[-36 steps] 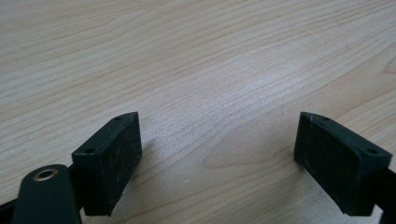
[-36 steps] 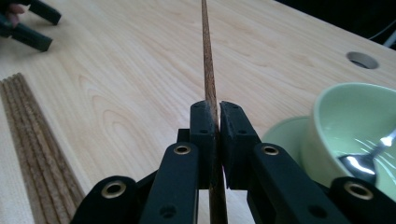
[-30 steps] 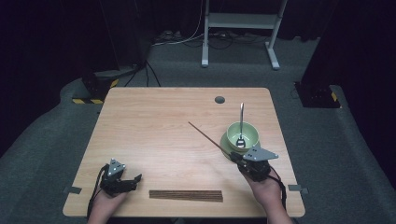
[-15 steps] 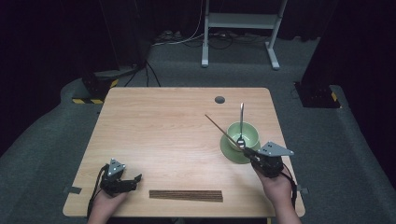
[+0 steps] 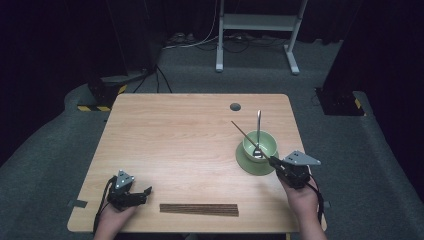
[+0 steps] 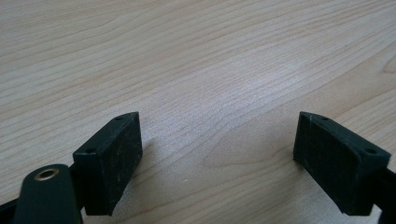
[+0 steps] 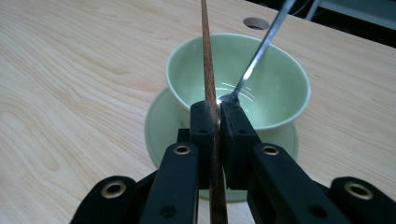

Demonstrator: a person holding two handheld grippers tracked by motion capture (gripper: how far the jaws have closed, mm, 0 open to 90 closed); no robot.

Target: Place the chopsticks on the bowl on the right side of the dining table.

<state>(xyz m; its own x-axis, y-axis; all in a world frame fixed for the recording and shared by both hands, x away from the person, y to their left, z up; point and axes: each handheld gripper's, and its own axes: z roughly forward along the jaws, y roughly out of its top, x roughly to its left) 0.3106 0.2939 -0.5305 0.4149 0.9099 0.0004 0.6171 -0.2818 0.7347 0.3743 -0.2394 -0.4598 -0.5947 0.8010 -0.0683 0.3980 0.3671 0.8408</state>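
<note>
My right gripper [image 5: 274, 162] [image 7: 215, 112] is shut on a brown chopstick [image 5: 245, 135] [image 7: 208, 74], which slants up and to the left over the green bowl [image 5: 267, 141] [image 7: 275, 65]. The bowl stands on a green saucer [image 5: 245, 162] [image 7: 156, 126] and has a metal spoon [image 5: 258, 125] [image 7: 261, 51] leaning in it. A row of brown chopsticks [image 5: 199, 209] lies near the table's front edge. At the front left, my left gripper [image 5: 145, 192] [image 6: 217, 158] rests low over bare wood, open, with nothing between its jaws.
The wooden table [image 5: 175, 135] has a round cable hole [image 5: 235, 106] at the back right. Beyond it are dark floor, cables and a white stand [image 5: 257, 30].
My right gripper has carried the chopstick to the right, from left of the bowl to the bowl's right front. The left gripper has stayed still.
</note>
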